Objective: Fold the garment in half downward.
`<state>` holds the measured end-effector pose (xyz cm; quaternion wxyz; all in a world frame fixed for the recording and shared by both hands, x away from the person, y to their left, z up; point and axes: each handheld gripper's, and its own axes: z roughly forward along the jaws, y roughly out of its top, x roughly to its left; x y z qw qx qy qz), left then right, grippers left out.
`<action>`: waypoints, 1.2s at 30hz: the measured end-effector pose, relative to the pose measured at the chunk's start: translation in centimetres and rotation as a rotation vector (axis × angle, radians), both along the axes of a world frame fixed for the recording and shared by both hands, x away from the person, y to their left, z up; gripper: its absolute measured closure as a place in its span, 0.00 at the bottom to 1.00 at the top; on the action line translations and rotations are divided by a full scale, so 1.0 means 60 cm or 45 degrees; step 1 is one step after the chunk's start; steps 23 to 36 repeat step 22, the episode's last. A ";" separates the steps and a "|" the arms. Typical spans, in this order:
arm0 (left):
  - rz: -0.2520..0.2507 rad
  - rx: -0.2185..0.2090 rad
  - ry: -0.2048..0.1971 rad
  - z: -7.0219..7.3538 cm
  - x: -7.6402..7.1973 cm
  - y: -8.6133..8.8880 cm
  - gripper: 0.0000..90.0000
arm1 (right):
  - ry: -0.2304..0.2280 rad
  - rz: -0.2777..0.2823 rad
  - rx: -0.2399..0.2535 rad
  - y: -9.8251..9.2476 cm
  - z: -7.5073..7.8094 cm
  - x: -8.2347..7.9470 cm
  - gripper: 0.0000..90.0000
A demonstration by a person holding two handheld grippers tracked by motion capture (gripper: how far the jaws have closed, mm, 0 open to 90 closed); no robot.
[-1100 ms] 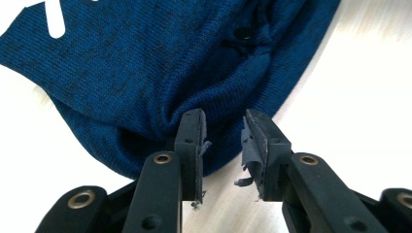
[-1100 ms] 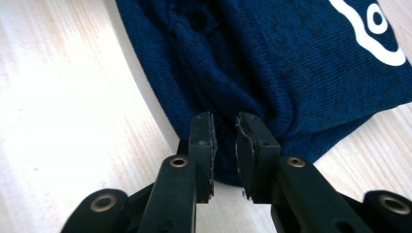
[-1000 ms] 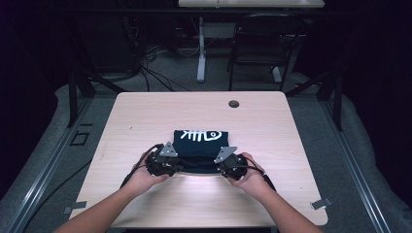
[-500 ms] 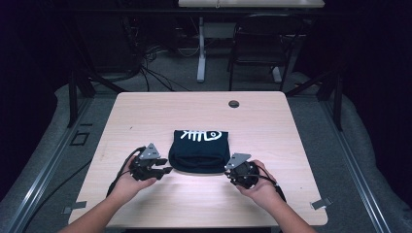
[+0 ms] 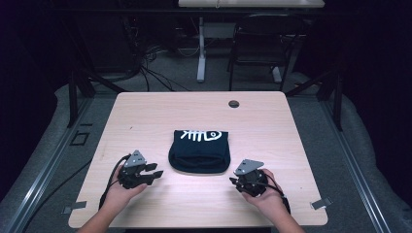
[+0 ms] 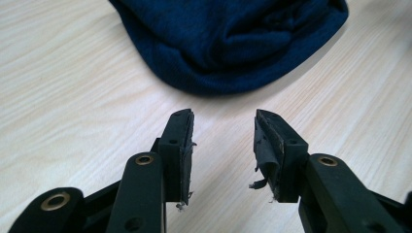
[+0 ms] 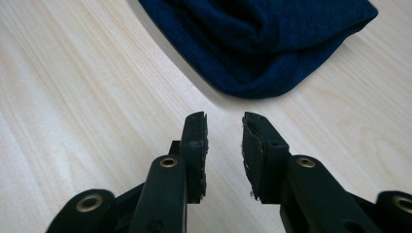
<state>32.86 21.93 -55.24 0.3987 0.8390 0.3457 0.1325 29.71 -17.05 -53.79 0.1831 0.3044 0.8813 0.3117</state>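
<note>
Folded navy garment (image 5: 199, 151) at the middle of the table (image 5: 145, 116), its white fish-bone print (image 5: 202, 135) on the far half and its rounded fold toward you. Your left gripper (image 5: 154, 174) lies off the garment's near-left corner, your right gripper (image 5: 233, 181) off its near-right corner; both are apart from the cloth.

Left gripper view: jaws partly open, having just been opening, with bare wood between the pads (image 6: 266, 141) and the rounded edge of the garment (image 6: 228, 43) just ahead. Right gripper view: jaws partly open and narrower, also just opening, nothing between them, the garment (image 7: 262, 39) ahead and to the right.

Hazards, as a judgement. The fold shows several stacked layers: if you pinch only the top one, the bundle will likely unfold as you lift. The pad lining on the left gripper is frayed and curling, so thin cloth may slip or snag there. If you come in too low, the lower jaw could push the bundle across the smooth wood instead of sliding beneath it. If your two hands grip unevenly, expect the fold to skew.
</note>
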 end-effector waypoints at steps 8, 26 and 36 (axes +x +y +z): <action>0.009 0.038 -0.003 -0.019 -0.011 0.003 0.65 | -0.025 -0.016 0.013 -0.005 -0.015 -0.013 0.77; 0.019 0.009 0.013 -0.030 -0.013 0.008 0.64 | -0.035 -0.048 0.056 -0.013 -0.027 -0.016 0.72; 0.019 0.009 0.013 -0.030 -0.013 0.008 0.64 | -0.035 -0.048 0.056 -0.013 -0.027 -0.016 0.72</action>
